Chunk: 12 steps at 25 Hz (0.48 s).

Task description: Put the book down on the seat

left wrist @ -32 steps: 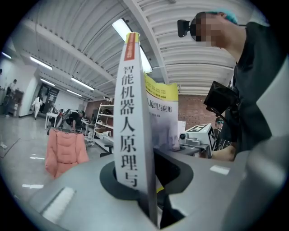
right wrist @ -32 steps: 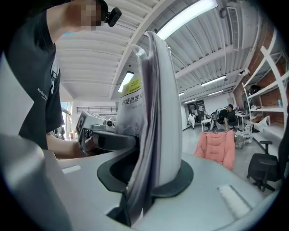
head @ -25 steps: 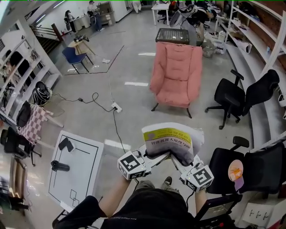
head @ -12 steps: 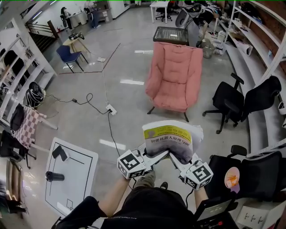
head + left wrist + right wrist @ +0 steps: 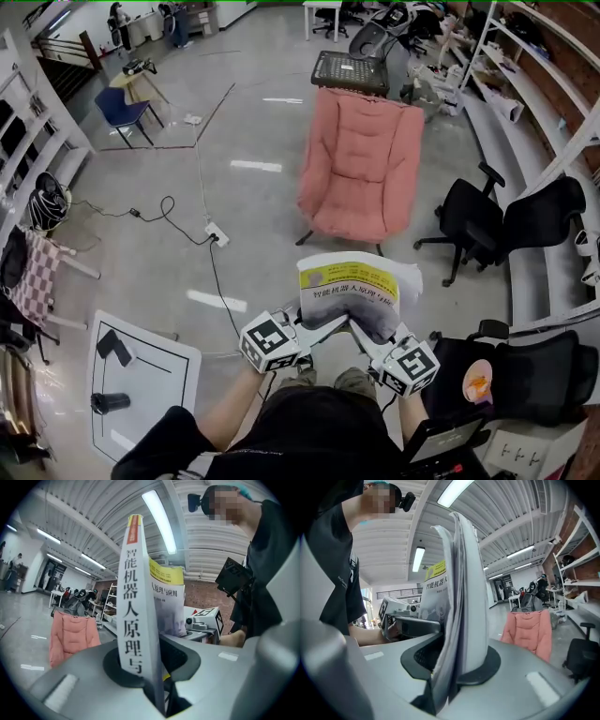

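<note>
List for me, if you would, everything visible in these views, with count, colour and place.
book: one, white with a yellow band, held up in front of the person
armchair: one, pink, on the floor ahead
office chairs: two nearby, black, at the right
mesh table: one, black, behind the armchair
blue chair: one, far left
floor board: one, white with black lines, lower left
power strip: one, white, on the floor with a black cable
left gripper: one, grey, clamped on the book's spine edge
right gripper: one, grey, clamped on the book's page edge
</note>
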Each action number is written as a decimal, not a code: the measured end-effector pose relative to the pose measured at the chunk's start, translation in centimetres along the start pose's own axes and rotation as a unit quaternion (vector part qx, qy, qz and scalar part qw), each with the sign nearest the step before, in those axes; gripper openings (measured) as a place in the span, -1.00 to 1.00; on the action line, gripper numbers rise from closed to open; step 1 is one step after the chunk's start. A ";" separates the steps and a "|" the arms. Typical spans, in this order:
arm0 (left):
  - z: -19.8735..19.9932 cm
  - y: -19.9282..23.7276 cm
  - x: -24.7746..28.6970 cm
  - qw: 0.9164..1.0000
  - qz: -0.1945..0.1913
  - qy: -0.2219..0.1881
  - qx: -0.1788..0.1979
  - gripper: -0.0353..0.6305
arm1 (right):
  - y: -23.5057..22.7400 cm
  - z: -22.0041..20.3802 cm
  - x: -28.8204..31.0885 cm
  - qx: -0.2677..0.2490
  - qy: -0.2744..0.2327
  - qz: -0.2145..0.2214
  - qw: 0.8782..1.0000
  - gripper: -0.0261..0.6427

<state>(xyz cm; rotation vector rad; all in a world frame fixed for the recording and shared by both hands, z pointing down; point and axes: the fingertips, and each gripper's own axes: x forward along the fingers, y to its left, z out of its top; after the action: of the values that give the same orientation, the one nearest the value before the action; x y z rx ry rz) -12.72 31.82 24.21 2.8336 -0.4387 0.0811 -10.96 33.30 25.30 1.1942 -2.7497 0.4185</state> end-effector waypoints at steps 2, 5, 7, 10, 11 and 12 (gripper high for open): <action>-0.3 1.4 0.4 1.000 -0.001 0.005 -0.009 -0.63 | -1.0 -0.4 1.1 0.011 0.006 -0.001 1.000 -0.58; -0.5 3.6 2.0 1.000 -0.001 0.011 -0.015 -0.63 | -3.3 -0.3 2.4 0.016 0.012 0.000 1.000 -0.58; -0.2 5.3 3.6 1.000 0.002 0.014 -0.020 -0.63 | -5.5 -0.1 3.2 0.020 0.012 0.002 1.000 -0.58; 0.0 8.1 6.2 0.999 0.014 0.023 -0.025 -0.64 | -9.1 0.0 4.6 0.032 0.010 0.013 0.999 -0.58; -0.1 9.0 7.1 0.999 0.019 0.027 -0.028 -0.64 | -10.3 -0.2 5.1 0.038 0.010 0.017 0.999 -0.58; -0.2 9.8 8.1 0.999 0.024 0.032 -0.030 -0.64 | -11.5 -0.3 5.4 0.043 0.010 0.022 0.999 -0.59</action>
<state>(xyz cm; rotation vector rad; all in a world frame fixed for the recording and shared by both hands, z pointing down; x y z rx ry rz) -8.01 20.54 27.73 2.7527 -0.4869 0.1644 -6.25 22.05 29.09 1.1445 -2.7710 0.5554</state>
